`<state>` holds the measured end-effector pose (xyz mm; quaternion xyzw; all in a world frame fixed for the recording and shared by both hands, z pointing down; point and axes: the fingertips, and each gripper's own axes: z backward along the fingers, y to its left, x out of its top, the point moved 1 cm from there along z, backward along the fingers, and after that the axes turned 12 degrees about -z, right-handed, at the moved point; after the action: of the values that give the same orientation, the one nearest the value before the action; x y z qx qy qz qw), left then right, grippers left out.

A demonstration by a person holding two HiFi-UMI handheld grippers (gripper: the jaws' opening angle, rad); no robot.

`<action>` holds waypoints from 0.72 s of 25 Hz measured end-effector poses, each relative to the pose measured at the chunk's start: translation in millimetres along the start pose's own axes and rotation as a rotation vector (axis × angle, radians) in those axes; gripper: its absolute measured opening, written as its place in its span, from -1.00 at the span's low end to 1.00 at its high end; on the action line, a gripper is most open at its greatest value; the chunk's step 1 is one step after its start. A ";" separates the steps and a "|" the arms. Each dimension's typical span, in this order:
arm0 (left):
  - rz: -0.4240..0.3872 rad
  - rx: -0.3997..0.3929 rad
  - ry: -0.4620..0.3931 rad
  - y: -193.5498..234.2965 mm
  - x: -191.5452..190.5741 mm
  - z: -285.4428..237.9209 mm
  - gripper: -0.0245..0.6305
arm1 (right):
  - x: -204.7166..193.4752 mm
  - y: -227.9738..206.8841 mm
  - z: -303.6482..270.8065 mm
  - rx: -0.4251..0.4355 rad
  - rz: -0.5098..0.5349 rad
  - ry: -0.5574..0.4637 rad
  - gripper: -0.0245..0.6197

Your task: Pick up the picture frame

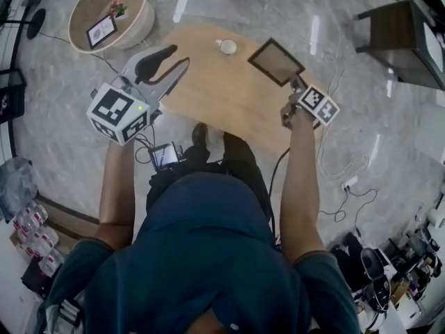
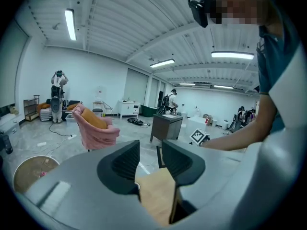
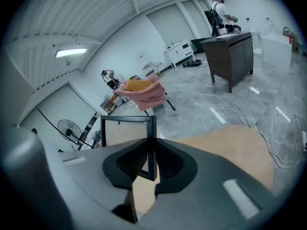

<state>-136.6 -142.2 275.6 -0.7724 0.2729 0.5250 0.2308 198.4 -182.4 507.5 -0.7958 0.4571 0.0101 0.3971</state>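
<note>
A black picture frame (image 1: 276,62) hangs above the far right part of the wooden table (image 1: 222,92). My right gripper (image 1: 298,86) is shut on its near edge. In the right gripper view the picture frame (image 3: 127,134) stands upright, its right bar pinched between the jaws of my right gripper (image 3: 149,163). My left gripper (image 1: 175,57) is raised over the table's left end, open, with nothing between its fingers. The left gripper view shows my left gripper (image 2: 150,161) open above the tabletop (image 2: 156,195).
A small white round object (image 1: 227,46) lies on the table's far edge. A round basket (image 1: 110,12) holding a tablet stands on the floor at far left. A dark cabinet (image 1: 400,33) stands at far right. Cables (image 1: 341,172) trail on the floor to the right.
</note>
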 end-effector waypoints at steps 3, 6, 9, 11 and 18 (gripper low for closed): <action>-0.007 0.011 -0.033 5.5 15.1 12.1 -0.49 | 26.3 43.1 36.6 0.073 0.037 -0.072 -0.74; -0.011 0.025 -0.060 16.3 21.8 24.7 -0.49 | 48.3 92.0 68.2 0.147 0.092 -0.143 -0.74; -0.010 0.038 -0.090 24.2 29.2 40.0 -0.49 | 61.8 140.7 103.2 0.204 0.161 -0.208 -0.74; -0.010 0.049 -0.113 25.8 38.7 49.6 -0.49 | 68.1 170.7 129.7 0.238 0.203 -0.251 -0.74; -0.049 0.059 -0.195 13.2 75.6 71.8 -0.50 | 69.8 259.1 216.1 0.345 0.363 -0.371 -0.74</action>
<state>-171.9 -119.4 179.3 -0.7170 0.2458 0.5835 0.2917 123.4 -163.2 171.8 -0.6067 0.5063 0.1483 0.5946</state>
